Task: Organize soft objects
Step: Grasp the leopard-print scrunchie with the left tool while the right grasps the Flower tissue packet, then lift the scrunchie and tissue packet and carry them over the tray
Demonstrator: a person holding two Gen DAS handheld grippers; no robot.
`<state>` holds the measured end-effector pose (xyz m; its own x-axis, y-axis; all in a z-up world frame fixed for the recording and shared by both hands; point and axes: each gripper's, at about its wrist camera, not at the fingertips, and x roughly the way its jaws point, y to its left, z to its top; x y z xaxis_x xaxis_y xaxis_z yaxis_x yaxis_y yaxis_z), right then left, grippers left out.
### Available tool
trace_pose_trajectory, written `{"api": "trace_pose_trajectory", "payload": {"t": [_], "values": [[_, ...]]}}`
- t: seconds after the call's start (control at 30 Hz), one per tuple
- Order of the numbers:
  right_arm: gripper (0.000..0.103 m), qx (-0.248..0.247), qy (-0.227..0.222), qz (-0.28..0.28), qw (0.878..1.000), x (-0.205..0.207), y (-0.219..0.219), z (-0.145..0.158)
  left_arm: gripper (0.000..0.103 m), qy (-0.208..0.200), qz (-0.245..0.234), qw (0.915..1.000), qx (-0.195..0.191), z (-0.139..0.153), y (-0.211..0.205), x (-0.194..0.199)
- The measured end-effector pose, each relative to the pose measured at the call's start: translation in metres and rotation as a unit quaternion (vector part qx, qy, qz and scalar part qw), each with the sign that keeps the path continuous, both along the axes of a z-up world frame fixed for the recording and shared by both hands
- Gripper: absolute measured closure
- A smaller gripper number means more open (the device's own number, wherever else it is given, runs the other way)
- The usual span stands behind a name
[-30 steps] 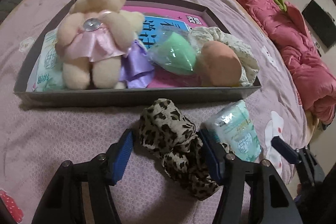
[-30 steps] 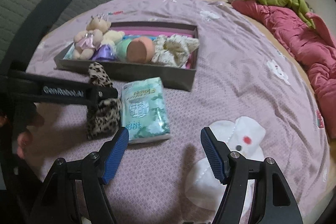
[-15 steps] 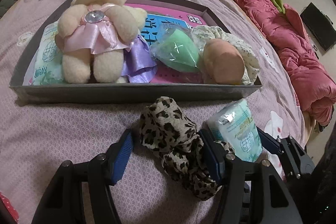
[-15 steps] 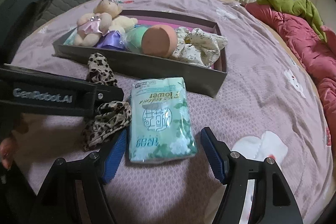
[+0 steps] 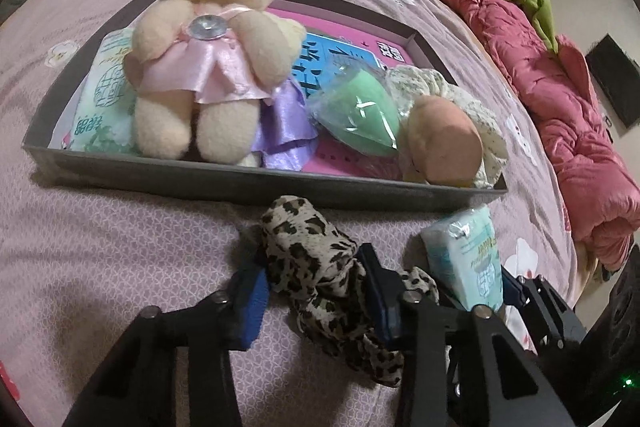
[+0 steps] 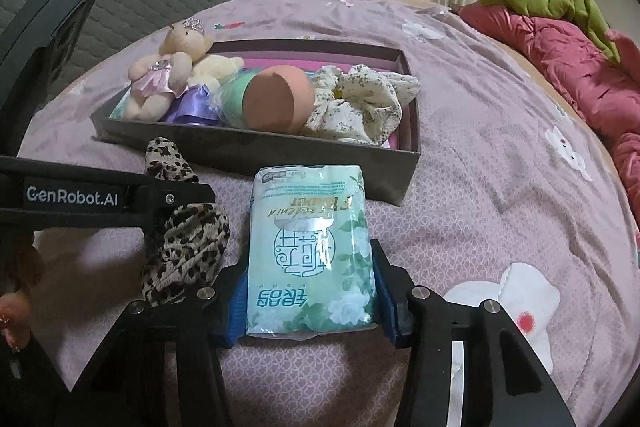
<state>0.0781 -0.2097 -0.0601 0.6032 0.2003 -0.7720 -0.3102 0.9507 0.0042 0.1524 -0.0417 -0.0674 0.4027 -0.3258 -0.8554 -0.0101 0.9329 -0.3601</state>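
I count two tissue packs: one lies flat at the left end of the tray (image 5: 256,175), half under the bears, and the other (image 6: 312,251) lies on the bedspread (image 5: 100,247) just in front of the tray's right end. Two plush bears (image 5: 196,67) sit at the tray's left, one in a pink satin skirt, the one behind it in purple. Right of them are two egg-shaped sponges, a green one (image 5: 364,115) in clear wrap and an orange one (image 5: 444,143), bare and matte. At the far right is one crumpled floral cloth (image 6: 360,99). The tray is a shallow dark cardboard box with straight low walls and a pink printed floor.

My left gripper (image 5: 316,291) is closing on the one leopard scrunchie (image 5: 316,259), soft and bunched; the blue pads touch its sides and its tail trails out toward me on the bedspread, just short of the tray's near wall. My right gripper (image 6: 308,303) is closing on the outer tissue pack, a glossy plastic rectangle; both pads sit against its long edges at the near end.

The two grippers work nearly side by side, scrunchie and pack just apart. Bare bedspread lies open to the right, up to the red quilt (image 6: 580,67) along the bed's edge.
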Motion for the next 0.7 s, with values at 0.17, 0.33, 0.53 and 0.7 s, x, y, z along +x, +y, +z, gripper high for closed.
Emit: {"api": "trace_pose_trajectory", "payload": {"t": [0.17, 0.33, 0.53, 0.7], "values": [[0.051, 0.014, -0.01, 0.006, 1.0, -0.003, -0.001, 0.005, 0.08, 0.003, 0.011, 0.9997, -0.023, -0.001, 0.012, -0.001], [0.051, 0.023, -0.041, 0.026, 0.999, -0.013, 0.005, 0.018, 0.088, -0.005, 0.007, 0.9992, -0.039, 0.007, 0.015, -0.008], [0.051, 0.035, -0.067, 0.034, 0.997, -0.019, 0.008, 0.029, 0.089, -0.037, 0.004, 0.9984, -0.042, 0.033, 0.019, -0.02], [0.051, 0.047, -0.08, 0.036, 0.995, -0.021, 0.009, 0.038, 0.089, -0.057, 0.014, 0.997, -0.05, 0.051, 0.031, -0.021]]}}
